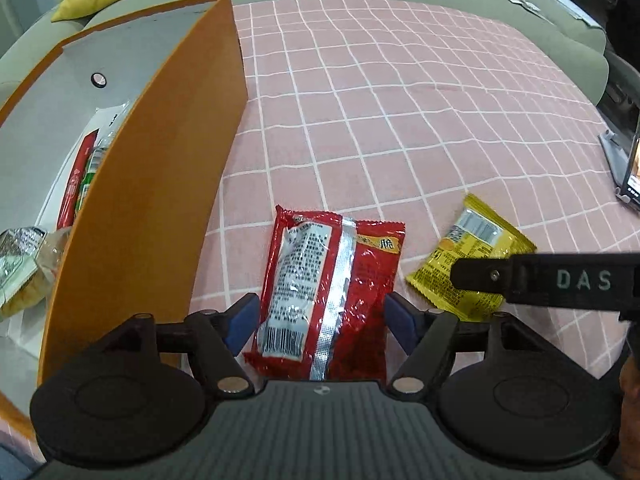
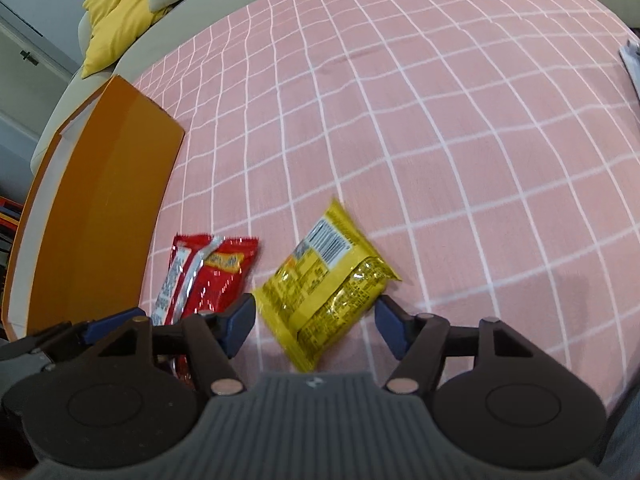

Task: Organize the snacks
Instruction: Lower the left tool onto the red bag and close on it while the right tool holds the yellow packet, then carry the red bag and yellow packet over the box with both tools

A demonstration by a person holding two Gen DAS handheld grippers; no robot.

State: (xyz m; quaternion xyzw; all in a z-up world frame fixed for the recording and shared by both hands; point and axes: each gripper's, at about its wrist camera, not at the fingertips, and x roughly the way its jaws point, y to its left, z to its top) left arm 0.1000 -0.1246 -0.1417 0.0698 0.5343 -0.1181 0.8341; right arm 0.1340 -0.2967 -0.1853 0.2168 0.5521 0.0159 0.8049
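A red snack packet (image 1: 328, 296) lies back side up on the pink checked cloth (image 1: 400, 120), between the blue pads of my left gripper (image 1: 322, 318), which is open around it. A yellow snack packet (image 2: 324, 284) lies to its right, between the pads of my open right gripper (image 2: 316, 320). The red packet also shows in the right wrist view (image 2: 208, 276), and the yellow one in the left wrist view (image 1: 468, 256). An orange box (image 1: 152, 184) with a grey inside stands at the left and holds several snack packets (image 1: 80, 176).
The right gripper's black finger marked DAS (image 1: 560, 280) crosses over the yellow packet in the left wrist view. A phone on a stand (image 1: 630, 176) sits at the right edge. A grey sofa with a yellow cushion (image 2: 116, 12) lies behind the cloth.
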